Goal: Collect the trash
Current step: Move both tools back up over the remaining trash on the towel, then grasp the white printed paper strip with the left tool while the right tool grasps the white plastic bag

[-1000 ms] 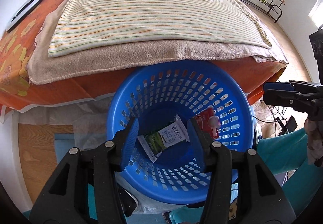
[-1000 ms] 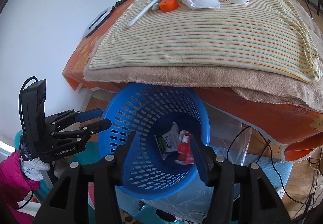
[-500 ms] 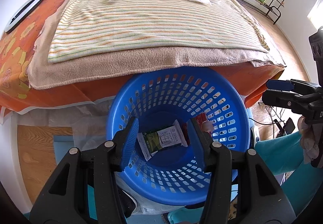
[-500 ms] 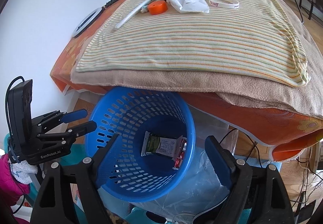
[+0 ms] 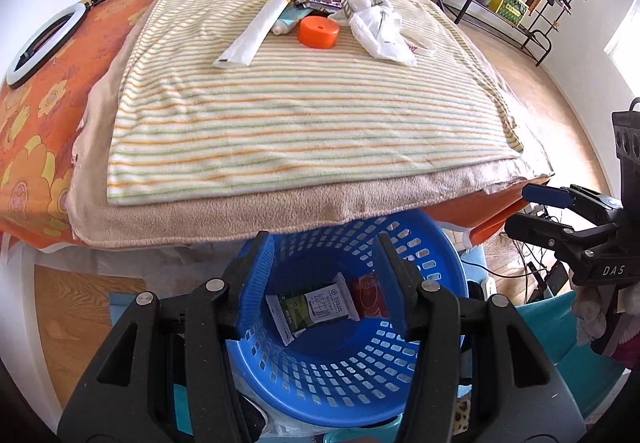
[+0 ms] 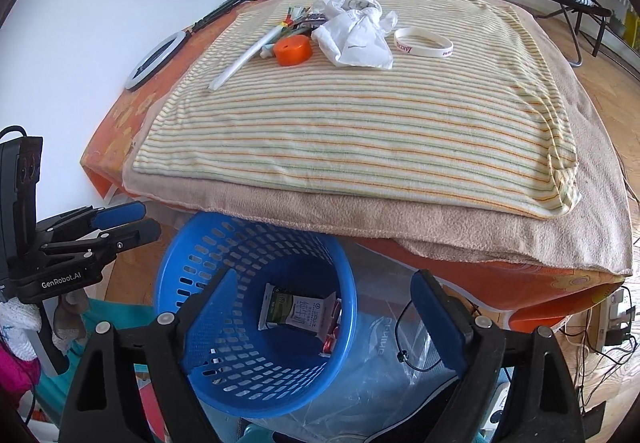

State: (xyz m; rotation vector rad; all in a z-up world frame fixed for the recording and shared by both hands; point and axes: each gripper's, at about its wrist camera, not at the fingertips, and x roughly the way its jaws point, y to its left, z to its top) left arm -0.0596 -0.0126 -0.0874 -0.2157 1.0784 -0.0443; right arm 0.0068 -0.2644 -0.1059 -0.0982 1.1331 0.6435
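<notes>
Drop step done, both grippers empty over blue basket [image 5: 420, 251].
Left gripper [image 5: 326, 279] and right gripper [image 6: 320, 307] opening, nothing between; wrappers [image 6: 298, 309] below fingers, next reach trash pile [image 6: 352, 33] far ahead.

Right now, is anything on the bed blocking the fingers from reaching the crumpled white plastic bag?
Nothing visible does. The striped blanket lies bare between the blue basket and the white plastic bag; the orange lid sits beside it.

left gripper [image 5: 326, 283]: angled steeply down, jaws opening, nothing between the pads | right gripper [image 6: 324, 317]: angled steeply down, jaws opening wide, nothing held
</notes>
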